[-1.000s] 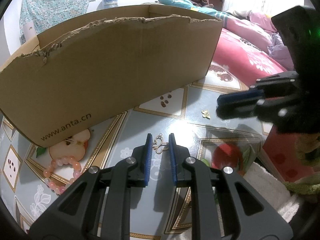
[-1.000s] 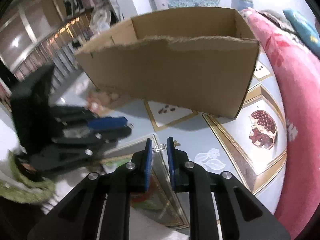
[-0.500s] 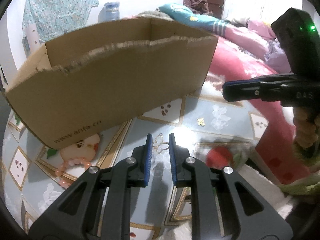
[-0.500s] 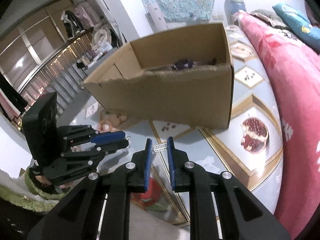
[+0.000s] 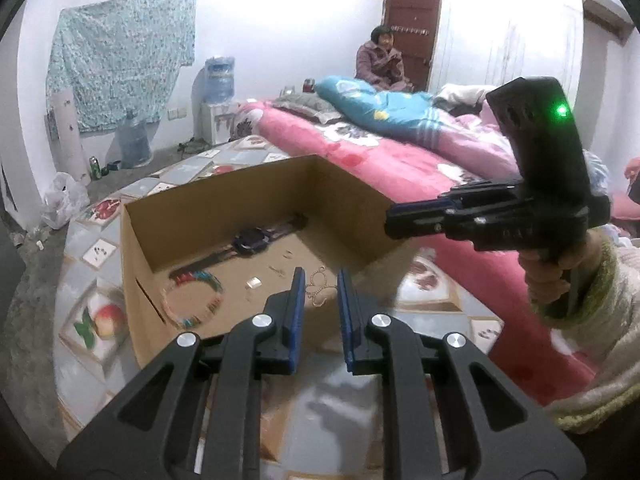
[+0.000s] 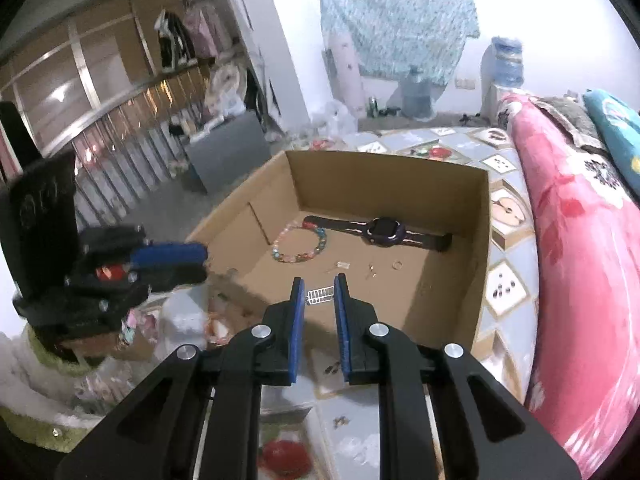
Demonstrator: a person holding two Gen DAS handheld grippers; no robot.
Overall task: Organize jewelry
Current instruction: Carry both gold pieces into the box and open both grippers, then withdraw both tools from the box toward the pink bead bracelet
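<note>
Patterned tabletop [image 6: 512, 276] carries the cardboard box [image 6: 476, 280]. Left gripper [image 5: 319, 286] pinches a butterfly charm [image 5: 320, 291], right gripper [image 6: 319, 294] a small clip [image 6: 320, 293] (both tiny); releasing short of the rim would likely scatter them.

patterned table [image 6: 506, 288] bears cardboard box [image 6: 452, 312].

A: Both hand-held grippers up vs 1 s ago? Left hand-held gripper [image 5: 319, 280], right hand-held gripper [image 6: 319, 286].
B: Yes. Cardboard box [image 5: 344, 196] interior now visible; watch [image 5: 251, 236], bead bracelet [image 6: 301, 243] inside.
</note>
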